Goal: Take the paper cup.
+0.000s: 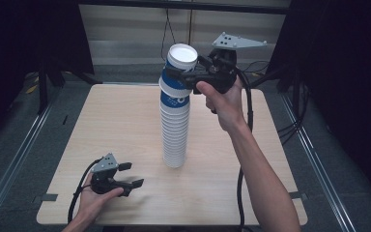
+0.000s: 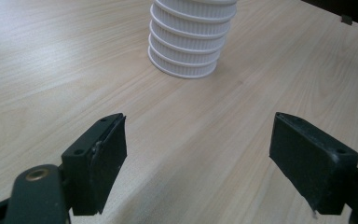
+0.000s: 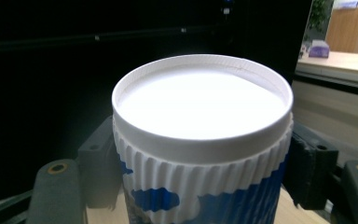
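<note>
Setting: pale wooden table (image 1: pixel 125 125) in a dark-curtained bay, cables trailing on the floor around it.
Stack: tall column of upside-down ribbed paper cups (image 1: pixel 175 130) stands near the table's middle, leaning slightly as it rises; its lowest rims show in the left gripper view (image 2: pixel 186 46).
Top cup: blue-and-white cup (image 1: pixel 179 65), base up, sits tilted at the very top of the stack, apparently partly lifted off the cup beneath.
Right gripper: right gripper (image 1: pixel 186 73) reaches in level from the right, its jaws pressed on either side of the top cup (image 3: pixel 200 154) just under the rim of the base, squeezing the ribbed wall.
Left gripper: left gripper (image 1: pixel 128 175) rests low at the near left of the table, well apart from the stack, jaws spread wide with nothing between them (image 2: pixel 196 154).
Step in hand: by the look of it, peeling the top cup off the stack.
Doing it well: draw the cup along the stack's own axis rather than sideways, so the nested cup below does not come up with it or tip the column.
Grip: keep pressure light enough not to crush the thin wall, firm enough not to slip on the ribs.
Risk: the leaning, unsupported column may topple; the free left gripper could steady it lower down.
</note>
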The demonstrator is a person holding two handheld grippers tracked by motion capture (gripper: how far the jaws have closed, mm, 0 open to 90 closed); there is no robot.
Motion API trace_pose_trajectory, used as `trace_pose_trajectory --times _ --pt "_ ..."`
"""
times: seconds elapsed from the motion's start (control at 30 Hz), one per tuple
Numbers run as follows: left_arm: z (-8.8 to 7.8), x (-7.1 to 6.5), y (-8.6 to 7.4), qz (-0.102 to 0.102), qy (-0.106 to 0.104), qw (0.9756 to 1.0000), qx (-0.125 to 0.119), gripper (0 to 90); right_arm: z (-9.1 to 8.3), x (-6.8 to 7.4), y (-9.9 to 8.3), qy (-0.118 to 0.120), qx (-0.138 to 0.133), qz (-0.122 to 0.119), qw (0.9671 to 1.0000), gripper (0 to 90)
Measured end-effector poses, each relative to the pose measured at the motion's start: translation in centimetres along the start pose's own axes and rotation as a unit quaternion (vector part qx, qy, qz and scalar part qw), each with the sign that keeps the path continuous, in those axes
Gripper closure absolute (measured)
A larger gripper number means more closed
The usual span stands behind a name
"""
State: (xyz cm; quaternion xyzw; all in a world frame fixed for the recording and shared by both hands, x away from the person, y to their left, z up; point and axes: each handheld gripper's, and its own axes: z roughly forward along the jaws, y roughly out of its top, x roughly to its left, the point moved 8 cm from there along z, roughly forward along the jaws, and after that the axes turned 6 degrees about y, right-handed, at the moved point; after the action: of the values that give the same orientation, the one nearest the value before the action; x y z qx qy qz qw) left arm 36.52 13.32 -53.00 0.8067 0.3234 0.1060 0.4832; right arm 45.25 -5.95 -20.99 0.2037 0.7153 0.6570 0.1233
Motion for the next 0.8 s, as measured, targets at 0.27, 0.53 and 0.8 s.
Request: trace_pose_trajectory --times 0.27,0.53,0.8 --pt "0.0 0.0 0.0 -0.005 -0.002 1.0 -0.002 18.8 -0.4 0.1 0.8 0.002 -0.02 -0.001 0.9998 27.0" --pt "0.0 0.0 0.0 -0.007 -0.003 1.0 -0.003 18.8 -0.7 0.5 1.6 0.005 -0.035 -0.002 0.9994 27.6" --pt "-0.1 -0.1 0.1 -0.003 -0.004 1.0 -0.006 18.8 -1.4 0.4 2.1 0.0 -0.041 0.0 0.9992 27.7"
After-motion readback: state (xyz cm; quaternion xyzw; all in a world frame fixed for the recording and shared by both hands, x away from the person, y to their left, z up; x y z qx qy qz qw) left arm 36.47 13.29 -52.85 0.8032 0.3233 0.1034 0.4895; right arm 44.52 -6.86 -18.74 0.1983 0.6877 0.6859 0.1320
